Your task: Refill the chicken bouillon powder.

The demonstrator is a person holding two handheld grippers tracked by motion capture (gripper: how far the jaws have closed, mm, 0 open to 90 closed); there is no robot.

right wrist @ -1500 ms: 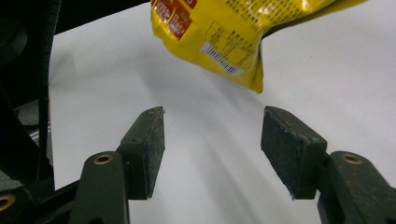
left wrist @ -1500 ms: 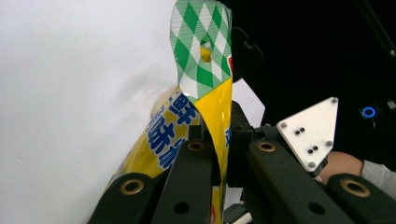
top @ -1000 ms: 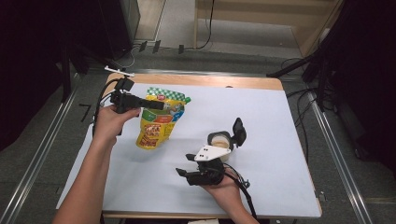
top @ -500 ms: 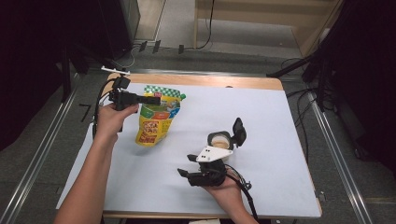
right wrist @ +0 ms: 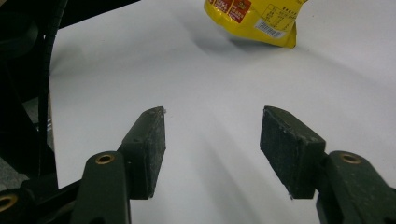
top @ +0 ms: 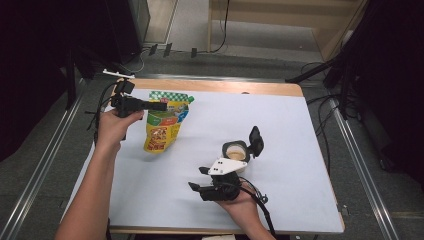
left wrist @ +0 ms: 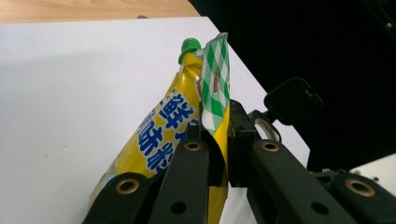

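While I hold position, left gripper (top: pixel 159 106) clamped on yellow pouch (top: pixel 162 131) at far left of white table (top: pixel 300 150), my right gripper (right wrist: pixel 212 154) pads apart, empty, near edge.

We note yellow pouch (top: pixel 164 126), green cap, green-checked top edge; upright, tilted, pinched at top, on white table's left.

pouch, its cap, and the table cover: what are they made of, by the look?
Pouch: likely flexible laminated plastic film, glossy; it creases and shines where the left gripper pinches its top.
Cap: probably hard moulded plastic, green, dull sheen.
Table cover: a thin white matt sheet, paper or vinyl, can't tell which; the wooden tabletop shows at its far edge.
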